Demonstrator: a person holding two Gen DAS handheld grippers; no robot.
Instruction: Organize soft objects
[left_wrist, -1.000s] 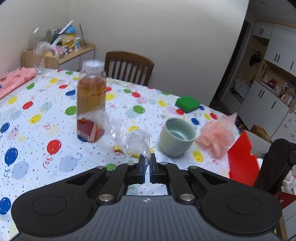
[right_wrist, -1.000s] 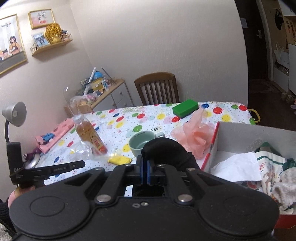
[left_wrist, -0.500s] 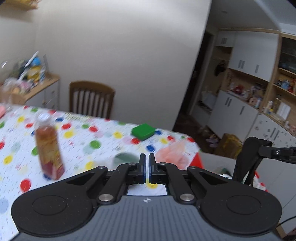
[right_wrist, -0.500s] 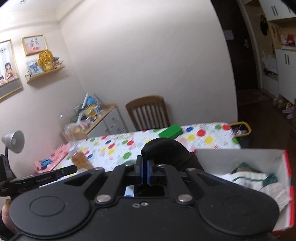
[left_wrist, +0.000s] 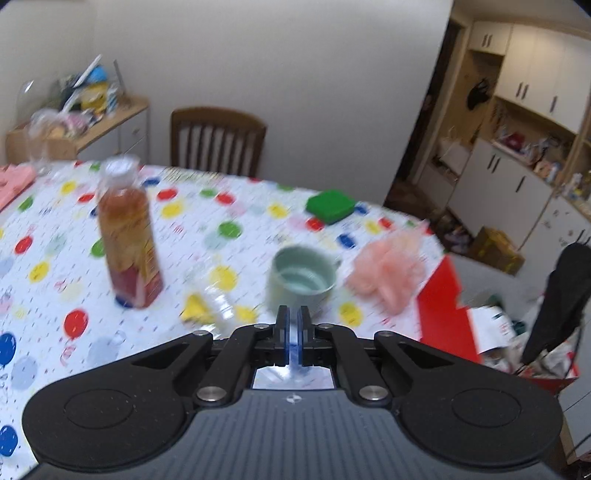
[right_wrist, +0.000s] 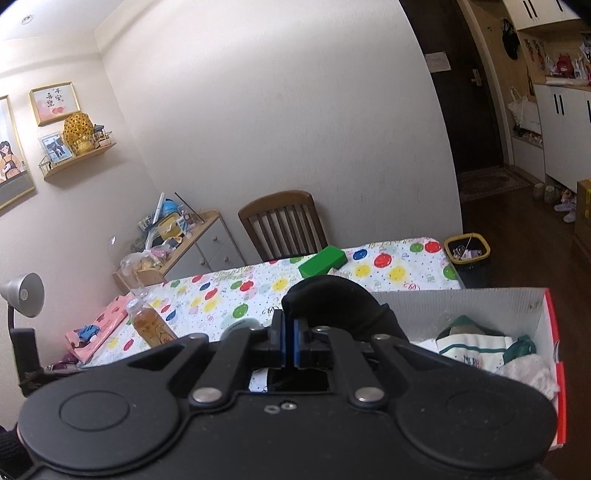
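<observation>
My left gripper (left_wrist: 292, 317) is shut above the near edge of the balloon-print table (left_wrist: 55, 295); a thin clear plastic bag (left_wrist: 218, 306) trails from the jaws toward a yellow item (left_wrist: 195, 312). A pink mesh bath sponge (left_wrist: 388, 269) lies right of a pale green mug (left_wrist: 301, 280). My right gripper (right_wrist: 290, 332) is shut on a black soft cloth (right_wrist: 332, 306), held above a red-edged cardboard box (right_wrist: 480, 299) holding soft fabrics (right_wrist: 476, 349). The black cloth (left_wrist: 565, 291) also hangs at the right of the left wrist view.
A bottle of amber drink (left_wrist: 129, 236) stands left on the table. A green block (left_wrist: 330, 206) lies at the far side, before a wooden chair (left_wrist: 218, 144). A pink packet (right_wrist: 98, 328) and a desk lamp (right_wrist: 24, 295) sit at the left.
The left gripper has swung back down toward the table, blurred in motion. The right gripper with the black cloth has risen higher over the box.
</observation>
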